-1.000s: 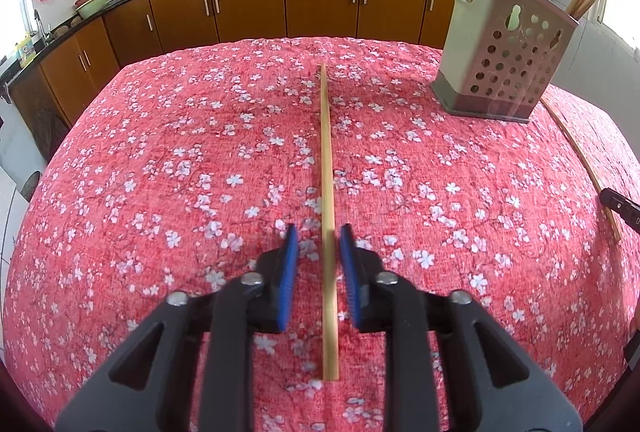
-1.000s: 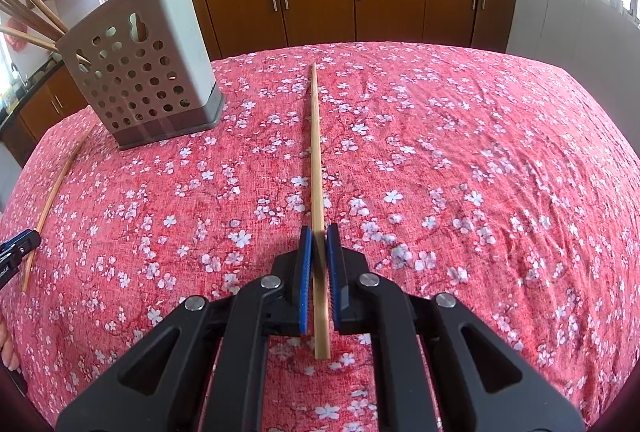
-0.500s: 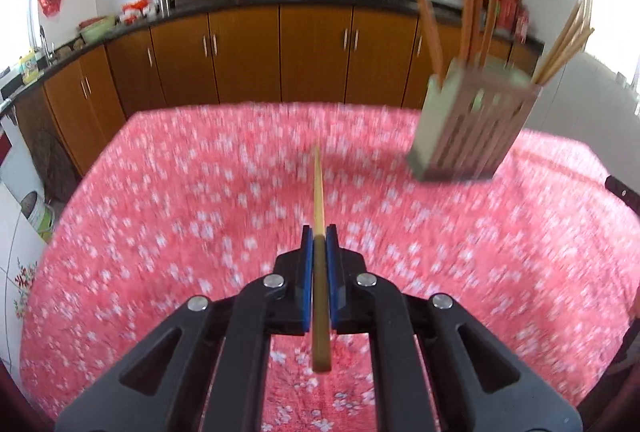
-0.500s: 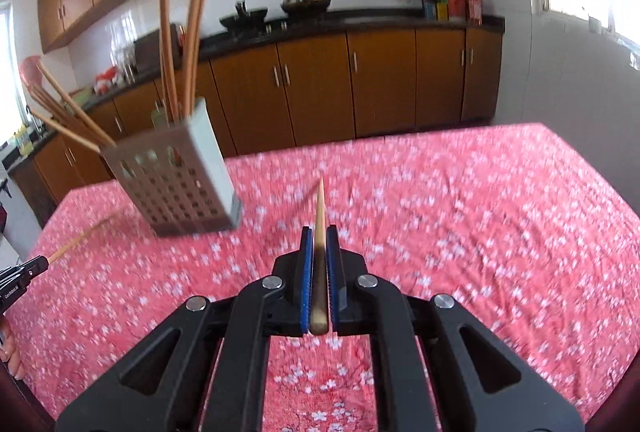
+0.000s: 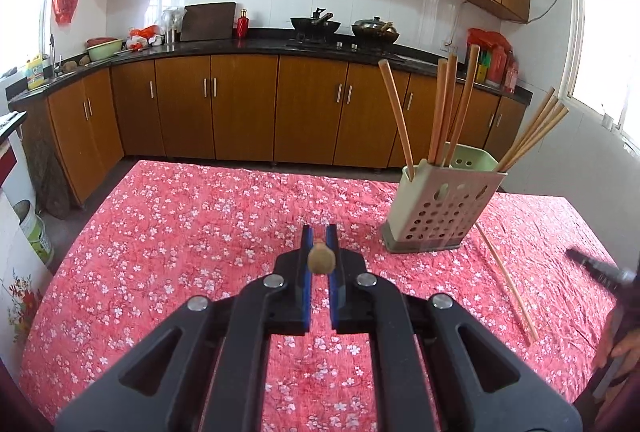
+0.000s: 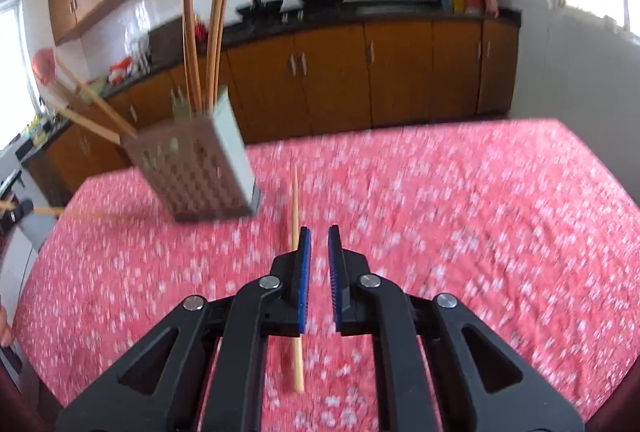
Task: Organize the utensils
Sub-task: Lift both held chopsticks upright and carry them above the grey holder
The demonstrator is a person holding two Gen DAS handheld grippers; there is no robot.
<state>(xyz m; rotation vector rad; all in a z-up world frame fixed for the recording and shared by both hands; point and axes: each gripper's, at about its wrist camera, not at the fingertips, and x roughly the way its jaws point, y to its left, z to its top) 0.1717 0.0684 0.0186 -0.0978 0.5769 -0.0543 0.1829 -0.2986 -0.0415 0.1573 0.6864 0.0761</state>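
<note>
Left tool (image 5: pixel 320 246) clamped on 1 chopstick (image 5: pixel 320 260) seen end-on, lifted above the counter (image 5: pixel 180 232), utensil holder (image 5: pixel 438 205) ahead right, right tool (image 6: pixel 319 244) narrowly parted, gripping nothing, another chopstick (image 6: pixel 295 207) lying just left of its pads, view blurred.

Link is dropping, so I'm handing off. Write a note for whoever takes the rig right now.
Left claw: shut on a wooden chopstick, seen end-on, above the red floral tablecloth.
Right claw: open, empty. A second wooden chopstick is below it, outside the gap; that view is blurred.
Done: several standing chopsticks are in the pale perforated plastic holder.
Left: both loose chopsticks go into the holder.
</note>
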